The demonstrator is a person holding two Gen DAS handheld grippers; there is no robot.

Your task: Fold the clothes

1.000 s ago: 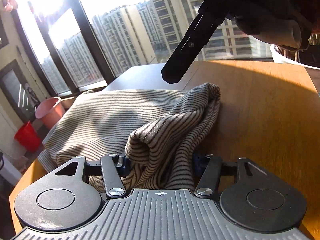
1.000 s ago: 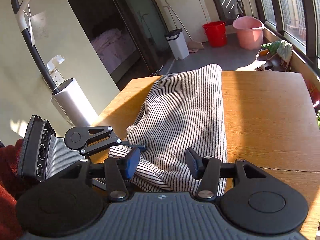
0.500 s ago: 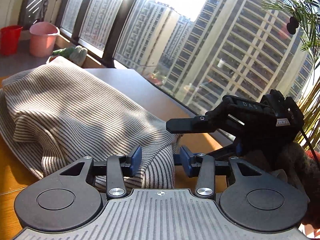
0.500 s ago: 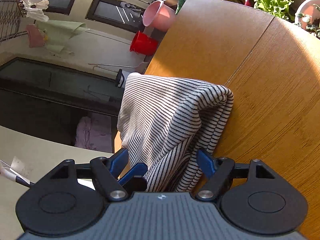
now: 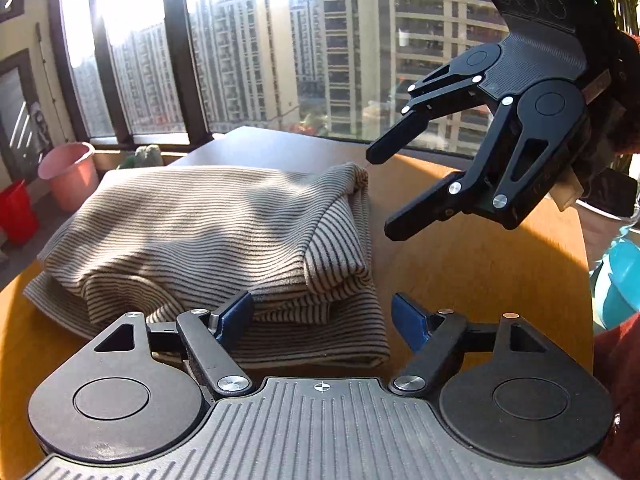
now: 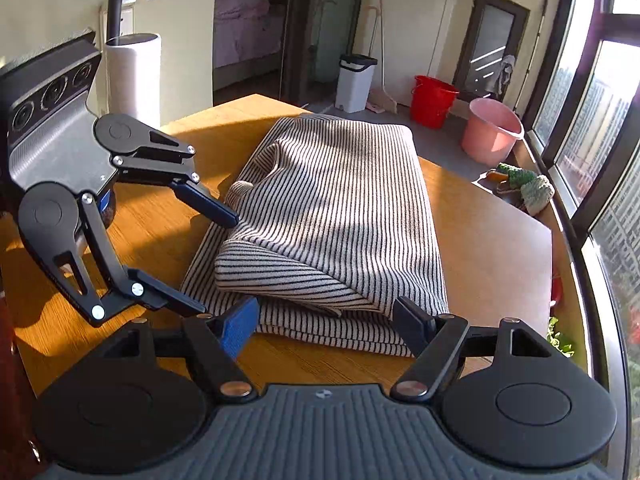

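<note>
- A folded striped garment (image 6: 340, 216) lies on a sunlit wooden table (image 6: 492, 248) beside tall windows (image 5: 248, 48).
- Left gripper (image 5: 324, 316) and right gripper (image 6: 326, 320) gape wide, empty.
- Red bucket (image 6: 434, 100) and pink bucket (image 6: 492, 130) stand on the floor.

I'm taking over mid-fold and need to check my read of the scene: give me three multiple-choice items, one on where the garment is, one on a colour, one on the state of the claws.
1. Where does the striped garment lie?
A. on the wooden table
B. in the pink bucket
C. on the floor

2. What colour is the bucket beside the pink one?
A. blue
B. red
C. white

3. How do the two claws stand?
A. both shut on cloth
B. one open, one shut
C. both open, holding nothing

Answers:
1 A: the folded garment rests on the tabletop.
2 B: the red bucket stands next to the pink one.
3 C: the left claw and right claw show spread fingers with the cloth lying free.
</note>
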